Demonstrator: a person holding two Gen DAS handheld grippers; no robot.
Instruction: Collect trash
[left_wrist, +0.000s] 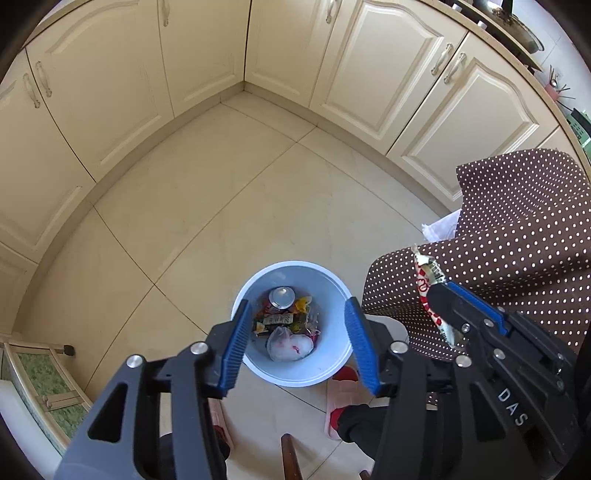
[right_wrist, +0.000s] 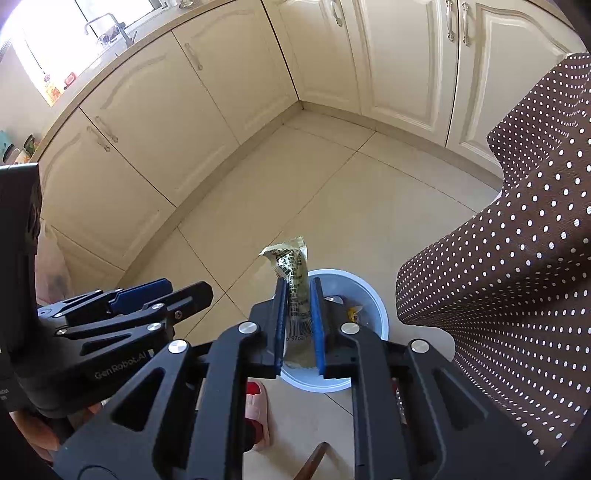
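Note:
A white trash bin (left_wrist: 332, 295) stands on the tiled floor and holds a can, wrappers and a crumpled bag. My left gripper (left_wrist: 295, 321) is open and empty, right above the bin's mouth. My right gripper (right_wrist: 298, 295) is shut on a snack wrapper (right_wrist: 291, 264), held upright above the bin (right_wrist: 373, 299). In the left wrist view the right gripper (left_wrist: 439, 291) comes in from the right with the wrapper (left_wrist: 424, 273) sticking out. In the right wrist view the left gripper (right_wrist: 177, 291) is at the left.
Cream kitchen cabinets (left_wrist: 122, 92) line the floor on the far and left sides. A table with a brown polka-dot cloth (left_wrist: 517, 229) stands right of the bin. The person's feet in pink slippers (left_wrist: 341, 391) are beside the bin. A chair leg (left_wrist: 290, 458) is below.

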